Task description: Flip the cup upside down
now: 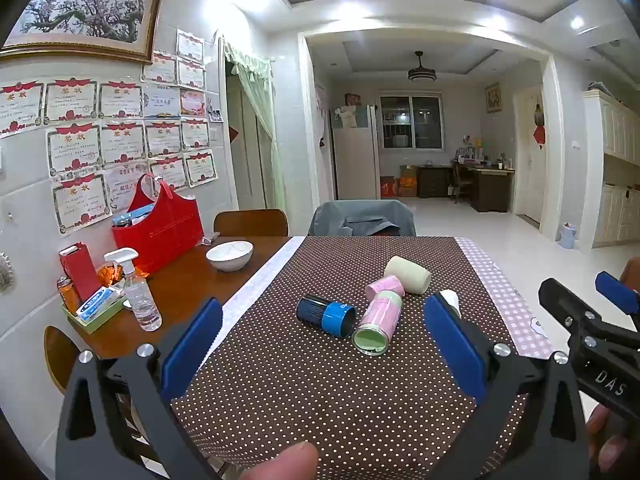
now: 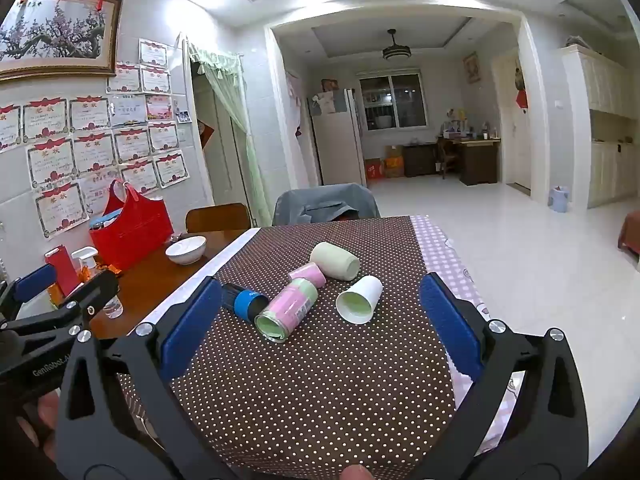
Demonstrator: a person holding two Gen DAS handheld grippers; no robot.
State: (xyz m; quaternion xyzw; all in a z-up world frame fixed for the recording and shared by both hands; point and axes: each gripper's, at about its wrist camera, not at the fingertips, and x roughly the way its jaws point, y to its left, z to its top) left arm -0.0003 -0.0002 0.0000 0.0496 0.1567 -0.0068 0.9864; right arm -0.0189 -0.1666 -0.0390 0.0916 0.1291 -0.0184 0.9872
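Several cups lie on their sides on the brown dotted tablecloth (image 1: 320,380): a dark blue cup (image 1: 326,314) (image 2: 245,303), a pink and green cup (image 1: 378,322) (image 2: 288,308), a small pink cup (image 1: 385,286) (image 2: 308,274), a cream cup (image 1: 408,274) (image 2: 335,261) and a white cup with green inside (image 2: 359,299), mostly hidden behind my left finger in the left wrist view. My left gripper (image 1: 322,344) is open and empty, nearer than the cups. My right gripper (image 2: 320,324) is open and empty, also short of them.
On the wooden table (image 1: 192,280) to the left stand a white bowl (image 1: 229,255), a red bag (image 1: 160,234), a spray bottle (image 1: 138,292) and a tray of small items (image 1: 94,312). Chairs (image 1: 362,218) stand at the far edge. The table's right edge drops to the floor.
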